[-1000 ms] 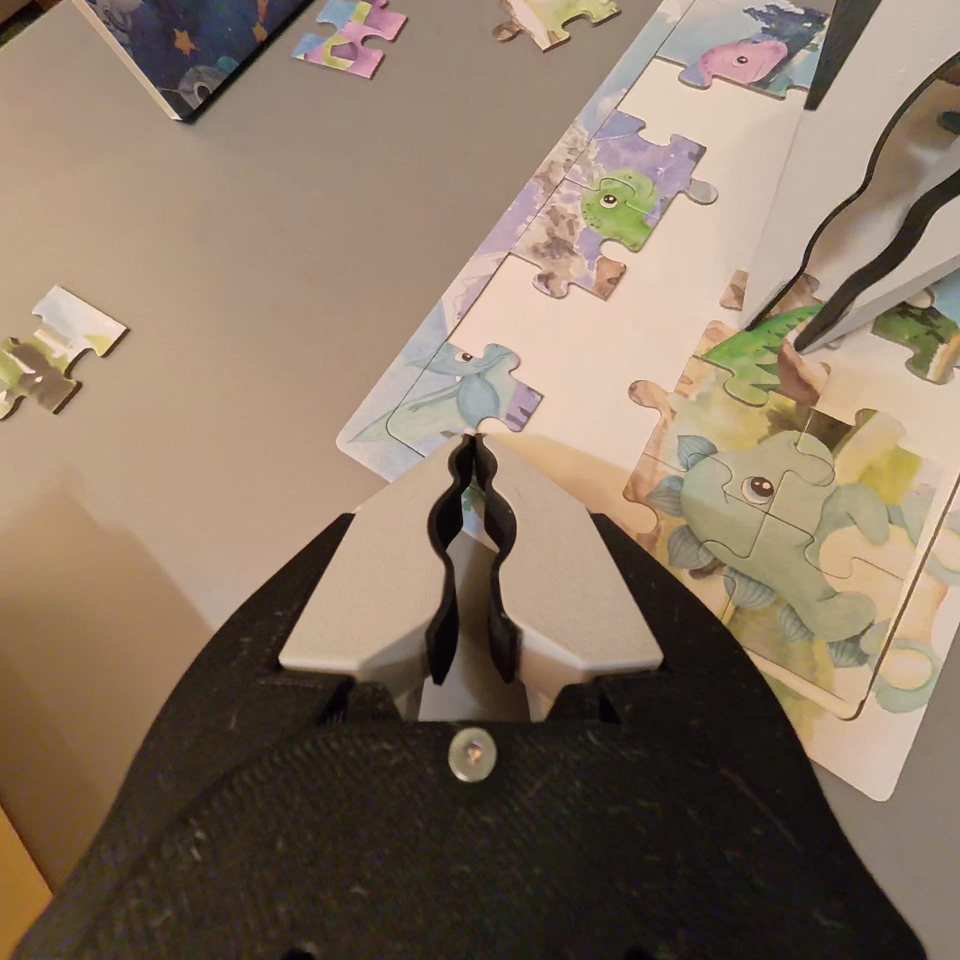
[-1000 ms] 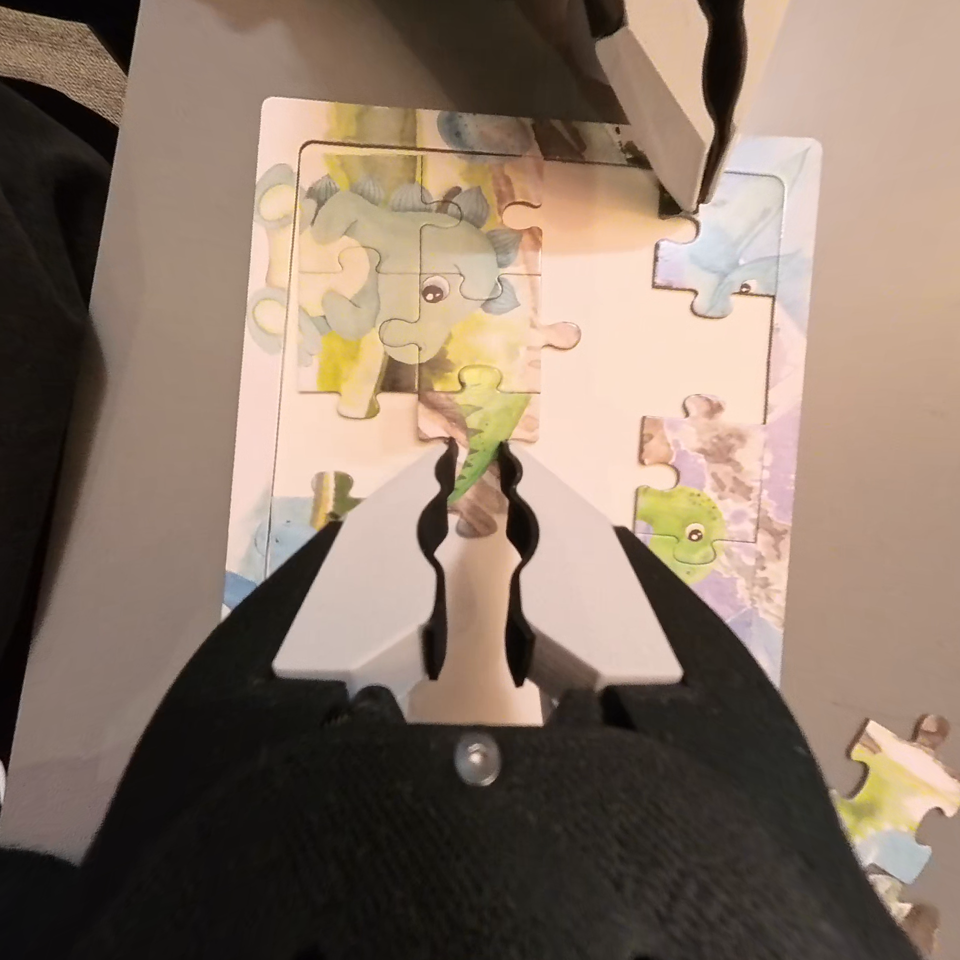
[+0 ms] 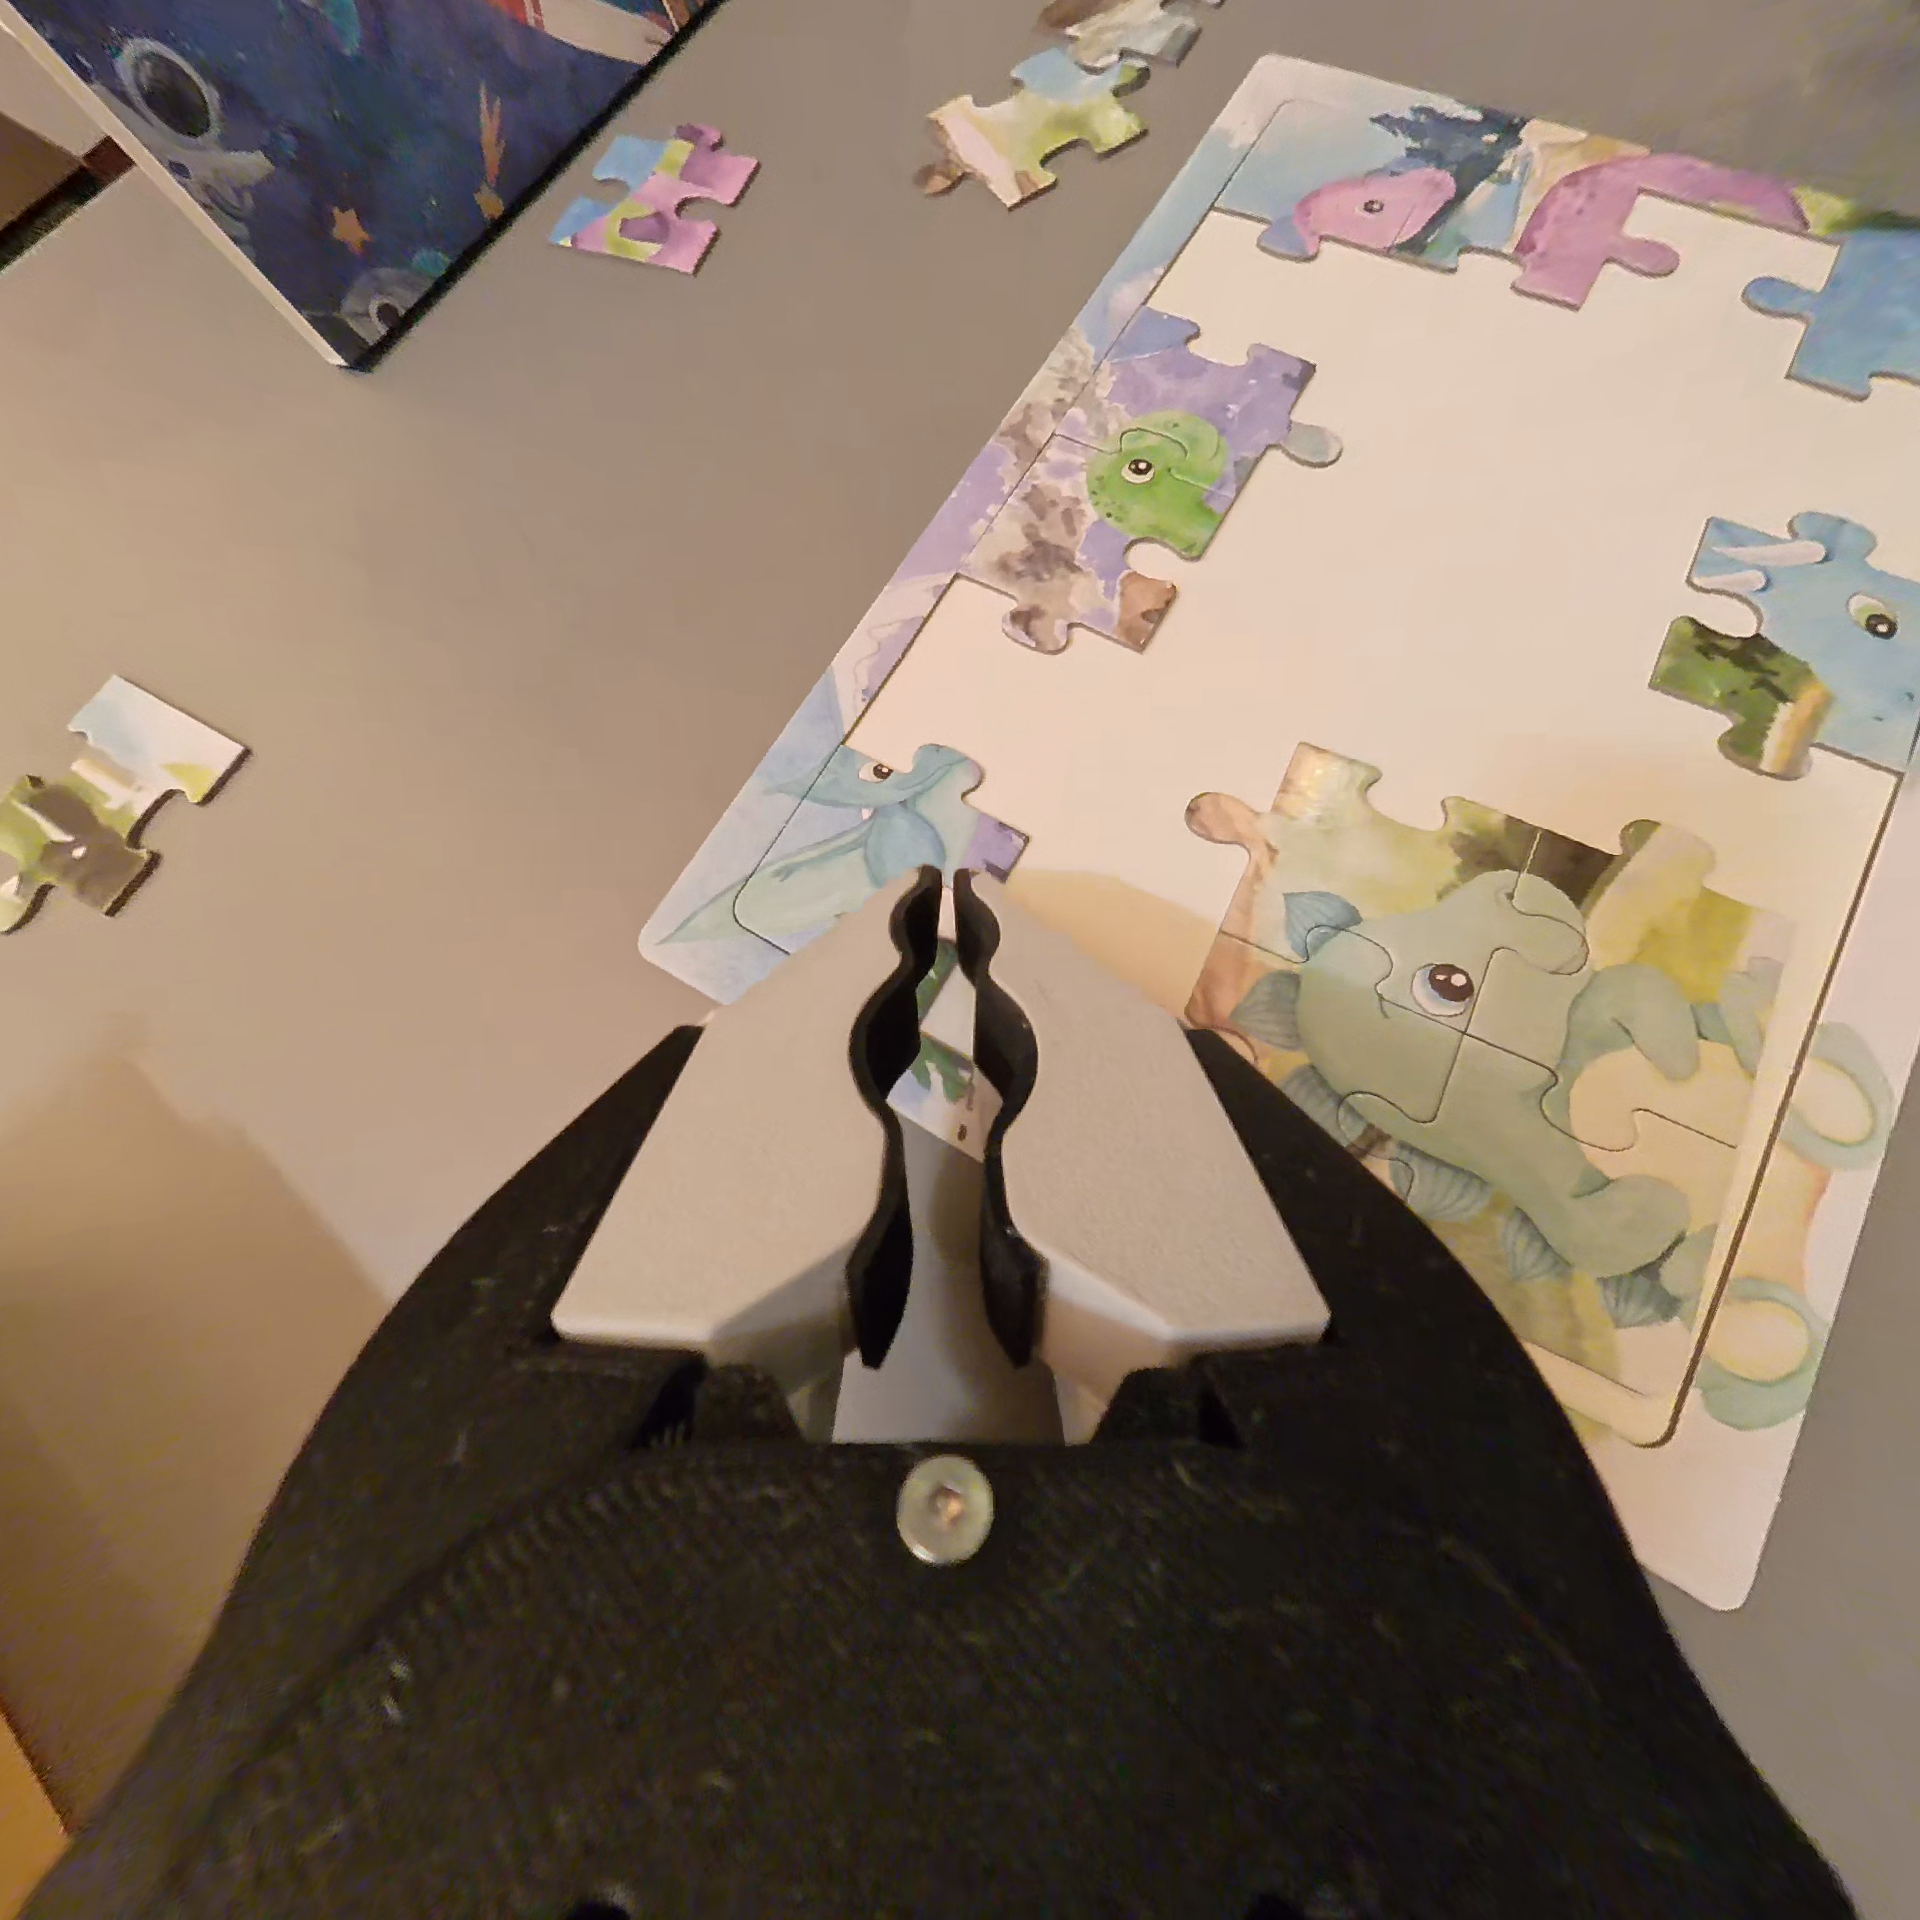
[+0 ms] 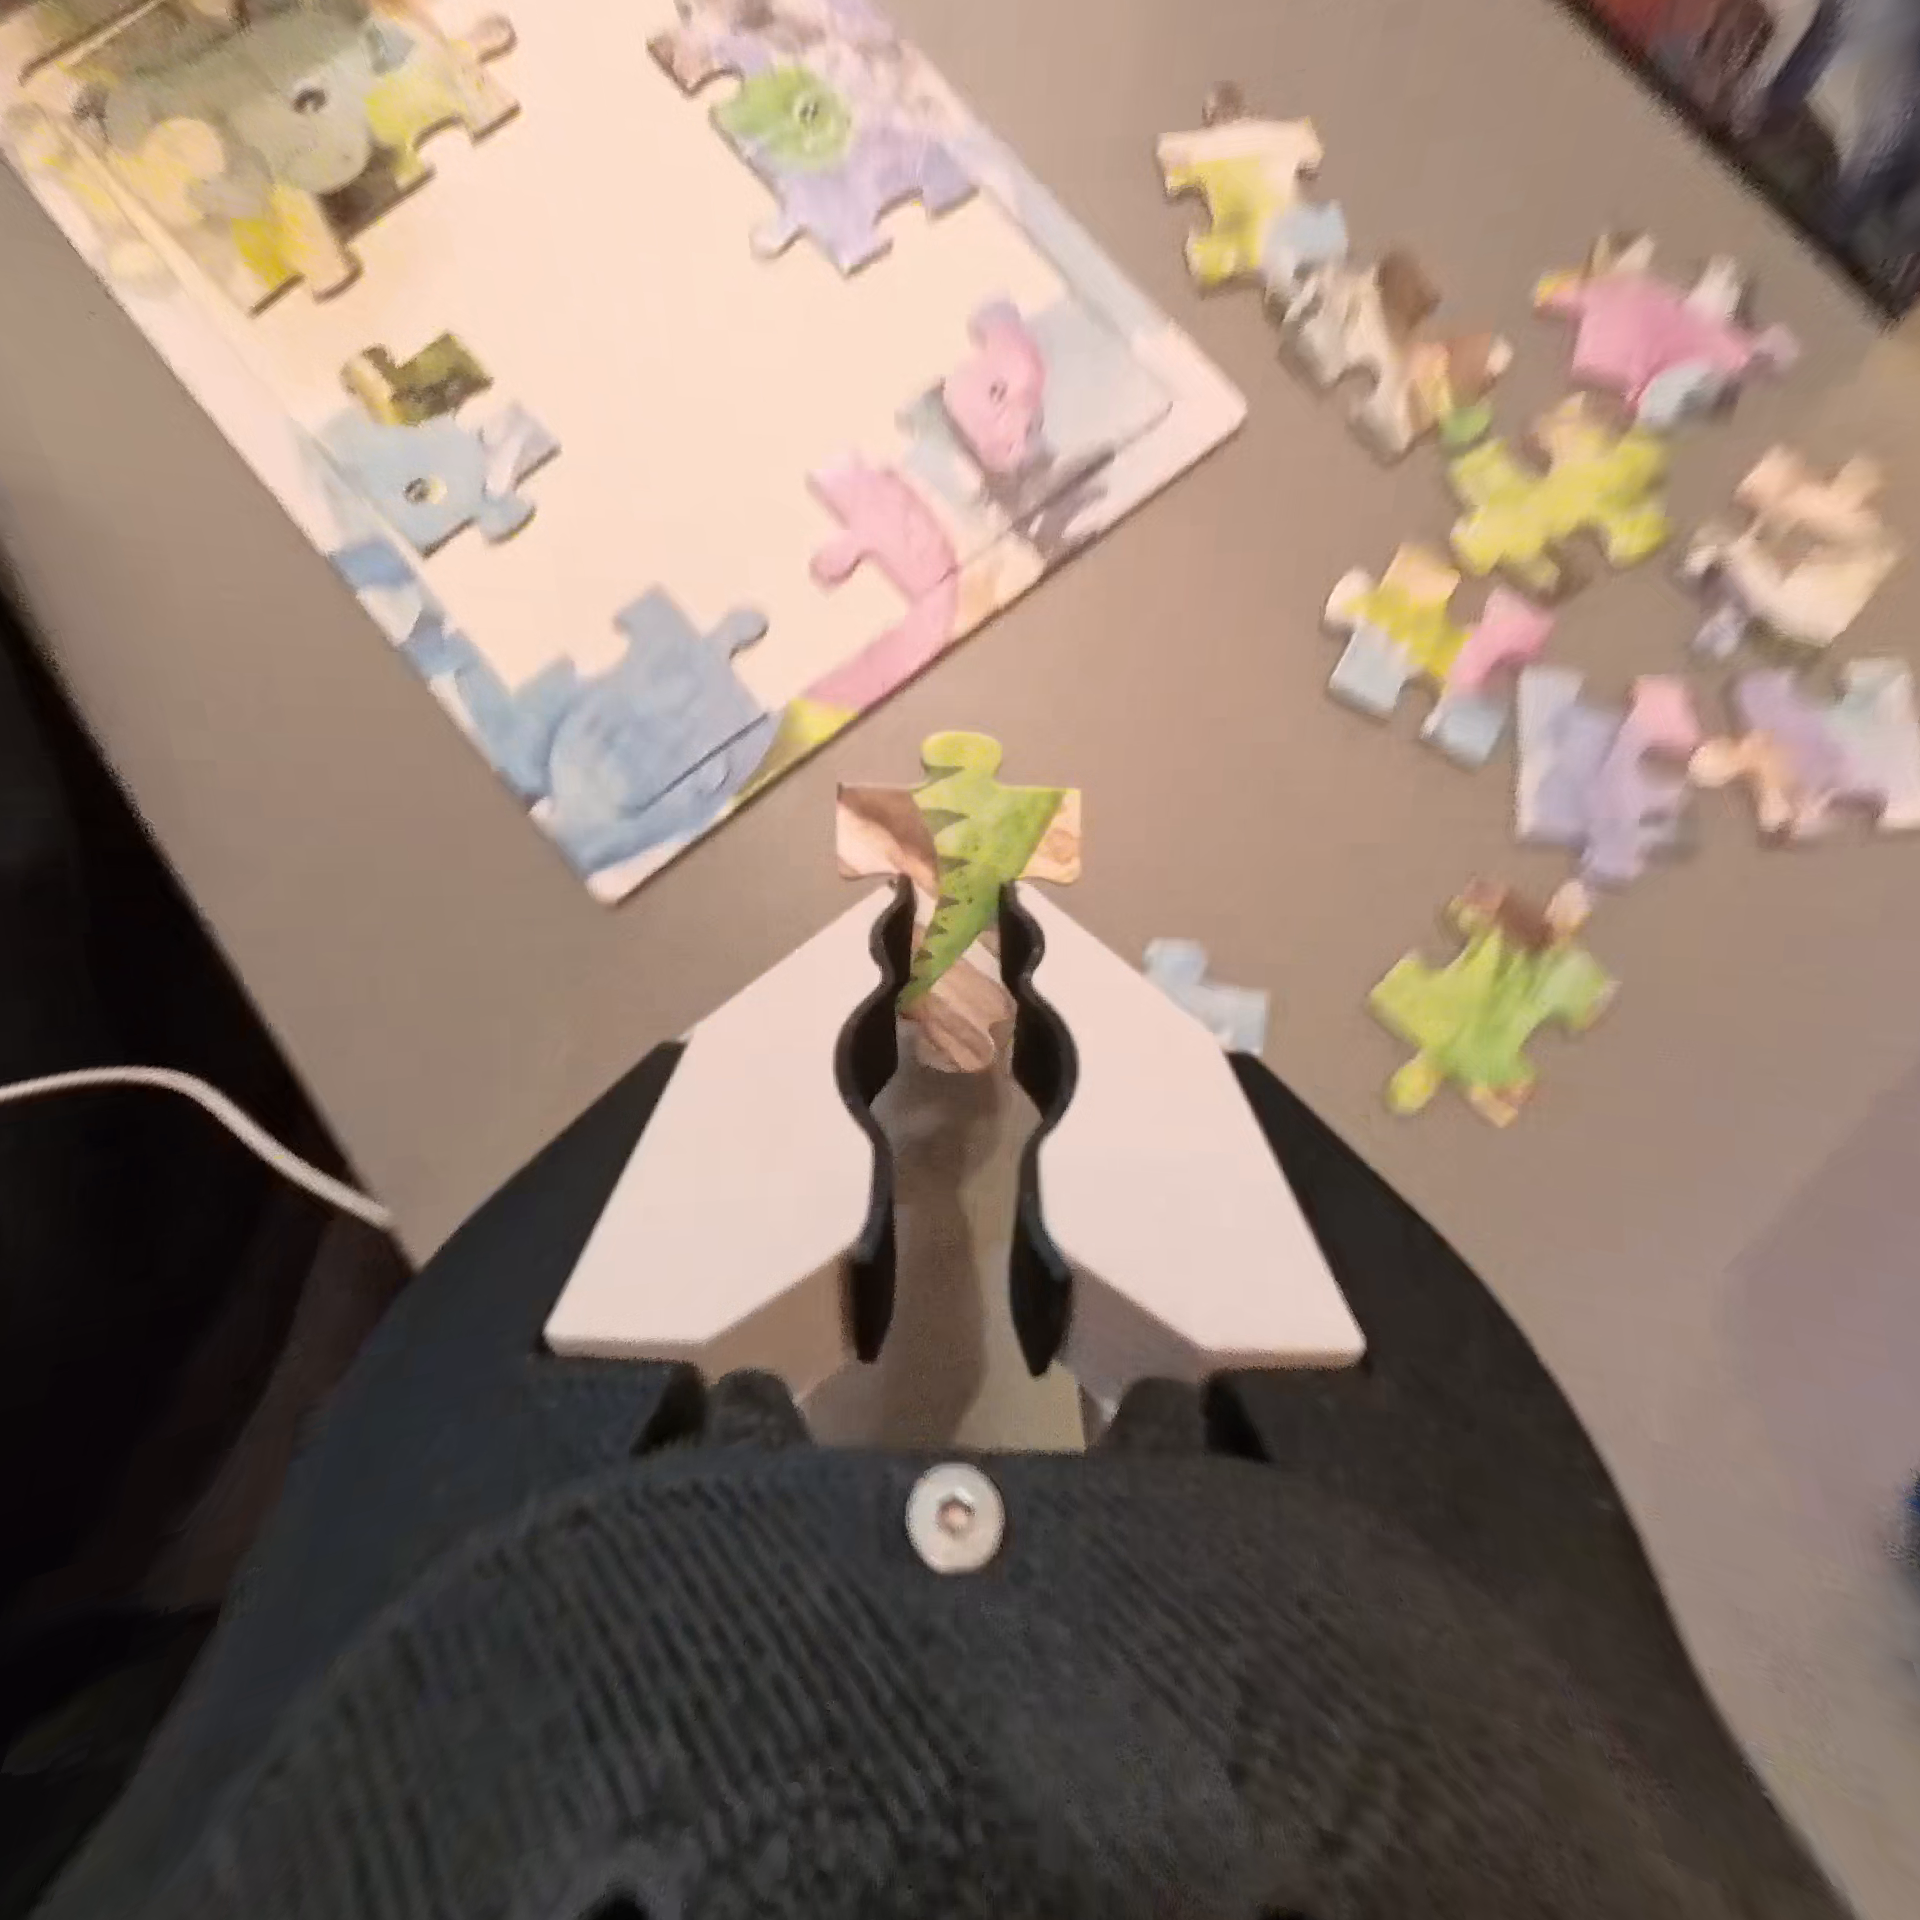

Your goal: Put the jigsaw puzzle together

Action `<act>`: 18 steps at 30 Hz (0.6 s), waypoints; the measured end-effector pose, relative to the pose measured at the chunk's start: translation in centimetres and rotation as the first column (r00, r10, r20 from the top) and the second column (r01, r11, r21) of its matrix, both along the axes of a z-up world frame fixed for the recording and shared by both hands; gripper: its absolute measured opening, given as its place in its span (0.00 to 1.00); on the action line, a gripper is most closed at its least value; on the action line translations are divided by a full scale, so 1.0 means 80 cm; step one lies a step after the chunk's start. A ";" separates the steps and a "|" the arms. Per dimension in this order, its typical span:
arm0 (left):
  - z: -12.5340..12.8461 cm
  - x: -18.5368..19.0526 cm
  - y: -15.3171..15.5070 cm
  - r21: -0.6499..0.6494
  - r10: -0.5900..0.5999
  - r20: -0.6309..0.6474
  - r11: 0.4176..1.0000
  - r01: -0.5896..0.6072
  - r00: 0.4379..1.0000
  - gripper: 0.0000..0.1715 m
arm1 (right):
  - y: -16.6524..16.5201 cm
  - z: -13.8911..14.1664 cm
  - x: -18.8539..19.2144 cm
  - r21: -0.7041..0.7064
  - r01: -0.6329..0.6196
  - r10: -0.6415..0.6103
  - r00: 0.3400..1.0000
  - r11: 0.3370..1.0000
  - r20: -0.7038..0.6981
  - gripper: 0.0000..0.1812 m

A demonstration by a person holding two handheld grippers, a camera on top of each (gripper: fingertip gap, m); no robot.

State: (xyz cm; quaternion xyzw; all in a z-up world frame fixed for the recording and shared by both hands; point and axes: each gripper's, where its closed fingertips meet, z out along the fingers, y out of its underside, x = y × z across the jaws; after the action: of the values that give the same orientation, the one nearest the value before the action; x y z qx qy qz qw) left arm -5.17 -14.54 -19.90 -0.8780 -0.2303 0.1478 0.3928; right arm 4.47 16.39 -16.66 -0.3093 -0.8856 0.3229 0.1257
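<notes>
The right tongs [image 4: 954, 894] are clamped on a green-and-brown puzzle piece [image 4: 961, 821], held in the air over the grey desk [image 4: 1039, 665] just off the near corner of the puzzle board [image 4: 644, 416]. The piece stands on edge, its long axis running forward along the tongs, with a green knob pointing away and its wide end sticking out past the fingertips.

The board lies up and to the left in the right wrist view, partly filled: a teal dinosaur cluster [image 4: 260, 135] at the far left, a green-and-purple pair [image 4: 821, 145], pink pieces [image 4: 935, 457] and blue pieces [image 4: 623, 727] along the near edges. To the right of the held piece, loose pieces [image 4: 1558, 499] are scattered on the desk, blurred; a green one [image 4: 1486, 997] lies nearest.

The left tongs [image 3: 948, 881] hover over the board's near corner, beside a pale blue corner piece [image 3: 883, 831]. They are almost together, a thin gap between the tips, gripping nothing. A dark blue box [image 3: 364, 135] sits at the upper left in the left wrist view.
</notes>
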 end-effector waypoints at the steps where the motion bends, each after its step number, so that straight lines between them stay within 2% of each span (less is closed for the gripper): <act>1: 0.001 -0.001 0.000 0.003 0.002 -0.003 1.000 -0.002 1.000 0.00 | 0.005 -0.006 0.016 -0.014 0.005 -0.005 1.000 1.000 0.031 0.08; 6: 0.009 -0.006 0.000 0.018 0.026 -0.035 1.000 -0.025 0.999 0.00 | 0.014 -0.038 0.057 0.006 0.025 -0.025 0.994 1.000 0.105 0.11; 8: 0.016 -0.009 -0.006 0.024 0.052 -0.072 0.998 -0.051 0.996 0.00 | 0.011 -0.033 0.054 -0.004 0.039 -0.039 0.997 0.999 0.065 0.17; 10: 0.028 -0.011 -0.015 0.037 0.089 -0.120 0.996 -0.085 0.989 0.00 | -0.004 -0.011 0.050 -0.046 0.026 -0.027 0.999 0.999 -0.016 0.18; 12: 0.035 0.005 -0.018 0.049 0.075 -0.088 0.996 -0.071 0.993 0.00 | -0.043 0.025 0.043 -0.151 -0.035 0.015 0.991 0.988 -0.135 0.18; 14: 0.033 0.028 -0.027 0.020 0.069 -0.049 0.997 -0.068 0.996 0.00 | -0.100 0.054 0.038 -0.250 -0.127 0.068 0.970 0.960 -0.231 0.18; 16: 0.024 0.056 -0.037 -0.019 0.054 -0.018 0.998 -0.054 0.998 0.00 | -0.165 0.057 0.038 -0.303 -0.210 0.141 0.962 0.930 -0.235 0.18; 18: 0.015 0.072 -0.054 -0.064 0.076 -0.029 0.995 -0.077 0.997 0.00 | -0.230 0.033 0.045 -0.300 -0.294 0.253 0.953 0.908 -0.169 0.22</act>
State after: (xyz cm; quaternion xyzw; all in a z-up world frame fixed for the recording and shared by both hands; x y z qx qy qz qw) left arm 0.60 -18.83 -18.69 -0.8789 -0.2537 0.1817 0.3609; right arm 8.09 -1.98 -14.05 -0.1772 -0.8459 0.4961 0.0828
